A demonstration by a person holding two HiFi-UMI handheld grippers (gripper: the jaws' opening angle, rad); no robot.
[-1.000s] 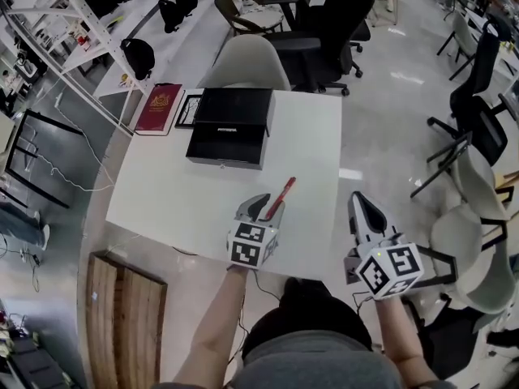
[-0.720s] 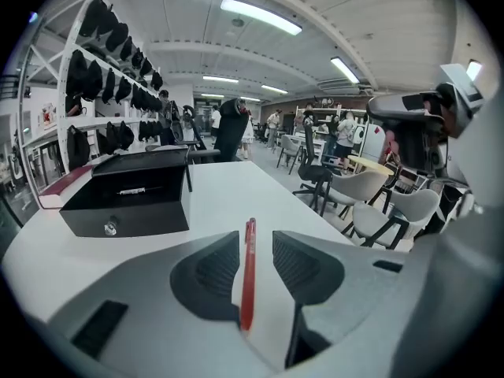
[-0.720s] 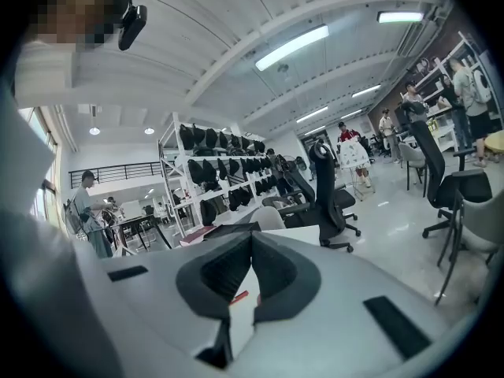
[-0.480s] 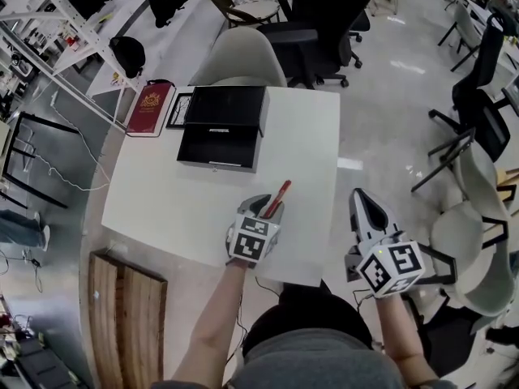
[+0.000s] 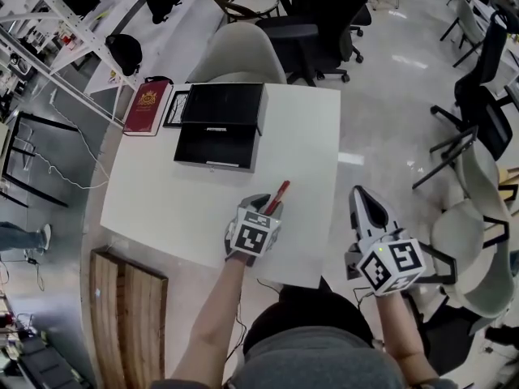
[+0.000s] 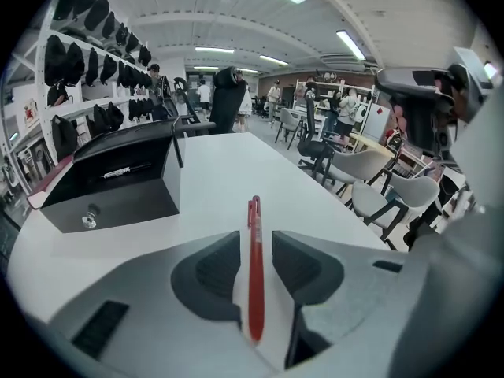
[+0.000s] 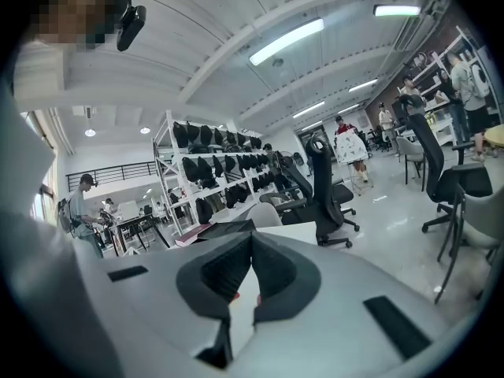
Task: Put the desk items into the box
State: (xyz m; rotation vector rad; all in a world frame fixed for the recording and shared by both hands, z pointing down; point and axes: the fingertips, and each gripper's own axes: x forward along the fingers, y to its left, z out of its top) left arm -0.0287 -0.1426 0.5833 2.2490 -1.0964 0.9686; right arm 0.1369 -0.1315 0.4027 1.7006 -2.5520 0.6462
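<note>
While the head view shows only the backs of my two grippers, each gripper's own view shows the fingers. My left gripper (image 6: 255, 237) keeps its fingers a little apart. The one red pen (image 6: 255, 282) lies between them on the white table (image 6: 236, 164), with a thin white strip at each side, so I do not squeeze it. The one black box (image 6: 110, 191) stands open ahead and left of these fingers. My right gripper (image 7: 252, 238) has its fingertips pressed together on nothing. Only the head view shows the one red book (image 5: 146, 108) beyond the box.
</note>
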